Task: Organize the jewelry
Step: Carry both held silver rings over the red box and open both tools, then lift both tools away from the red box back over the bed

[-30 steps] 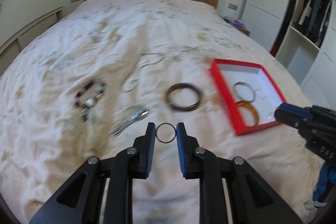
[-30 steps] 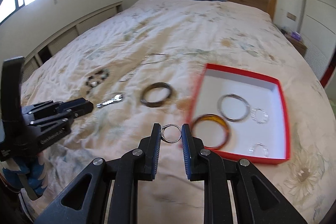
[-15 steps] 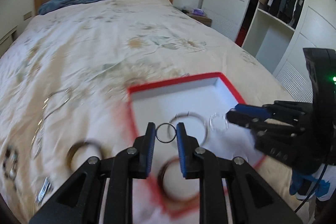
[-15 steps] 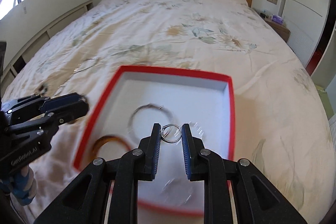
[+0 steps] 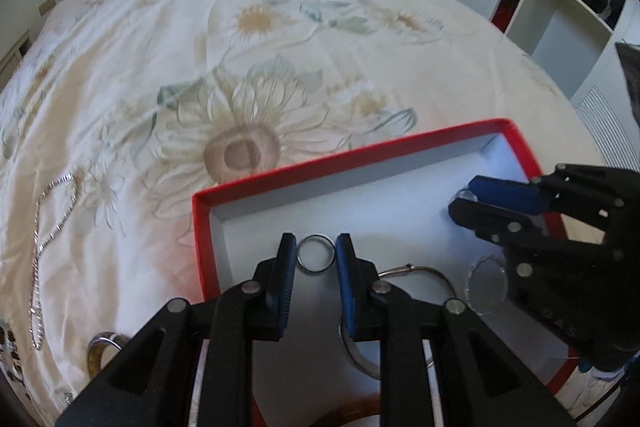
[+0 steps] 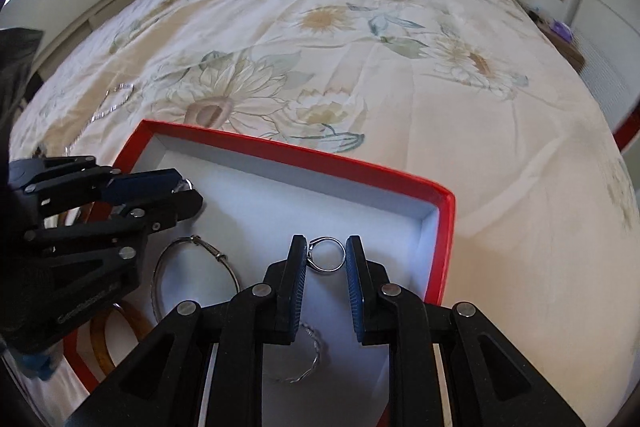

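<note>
Left claw (image 5: 316,254): I pinch a plain ring (image 5: 316,259) over the red box (image 5: 344,157).
Right claw (image 6: 326,254): I pinch a set ring (image 6: 327,255) there.
Left view only: necklace (image 5: 52,231) on bedspread (image 5: 240,47).
Right view only: twisted ring (image 6: 306,359) in box.

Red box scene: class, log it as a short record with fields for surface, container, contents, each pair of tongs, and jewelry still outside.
surface: floral bedspread
container: red box, open, white inside
contents: silver bangle, amber bangle, thin ring
left tongs: gripping plain ring over box
right tongs: gripping set ring over box
outside: silver chain
</note>
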A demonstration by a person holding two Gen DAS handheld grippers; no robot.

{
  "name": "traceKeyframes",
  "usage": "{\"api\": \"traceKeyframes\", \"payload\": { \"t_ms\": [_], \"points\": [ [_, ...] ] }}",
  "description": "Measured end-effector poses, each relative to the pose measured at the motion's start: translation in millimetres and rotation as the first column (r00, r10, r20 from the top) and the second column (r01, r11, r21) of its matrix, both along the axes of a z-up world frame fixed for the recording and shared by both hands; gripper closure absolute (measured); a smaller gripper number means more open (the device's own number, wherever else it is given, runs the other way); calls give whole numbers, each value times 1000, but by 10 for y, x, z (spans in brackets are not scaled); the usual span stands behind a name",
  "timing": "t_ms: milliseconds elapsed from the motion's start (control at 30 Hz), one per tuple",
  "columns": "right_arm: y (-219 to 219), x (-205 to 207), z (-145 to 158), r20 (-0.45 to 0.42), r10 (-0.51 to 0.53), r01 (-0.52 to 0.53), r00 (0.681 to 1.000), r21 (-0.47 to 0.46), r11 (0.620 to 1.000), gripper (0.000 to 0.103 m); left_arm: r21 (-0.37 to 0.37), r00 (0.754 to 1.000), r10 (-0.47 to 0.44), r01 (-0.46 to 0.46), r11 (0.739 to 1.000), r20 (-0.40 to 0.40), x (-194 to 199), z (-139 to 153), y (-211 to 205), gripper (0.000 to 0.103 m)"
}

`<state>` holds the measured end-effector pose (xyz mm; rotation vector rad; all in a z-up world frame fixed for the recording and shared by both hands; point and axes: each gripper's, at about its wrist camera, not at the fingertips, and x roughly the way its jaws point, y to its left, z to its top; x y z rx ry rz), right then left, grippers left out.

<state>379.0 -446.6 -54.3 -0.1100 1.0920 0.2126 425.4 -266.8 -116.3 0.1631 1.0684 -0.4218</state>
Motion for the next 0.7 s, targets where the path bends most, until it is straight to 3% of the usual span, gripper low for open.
{"api": "traceKeyframes", "payload": {
  "t_ms": [167, 333, 467, 567, 700],
  "points": [
    [91, -13, -58, -9, 108, -108, 994, -78, 991, 82, -10, 999, 10, -11, 1000, -35, 57, -46, 33, 83],
    [69, -36, -40, -10, 158, -159, 987, -98, 982, 81, -40, 999, 18, -20, 999, -35, 67, -41, 79, 83],
    [55, -114, 47, -1, 153, -153, 988, -98, 983, 73, -72, 999, 34, -36, 997, -36, 32, 27, 133, 83],
    [37, -210, 162, 17, 130, -128, 991, -81, 989, 73, -99, 999, 41, -45, 994, -34, -40, 115, 208, 81],
    [47, -452, 384, 43, 104, -101, 994, -58, 993, 73, -108, 999, 37, -34, 994, 24, -337, 372, 329, 81]
  ]
}}
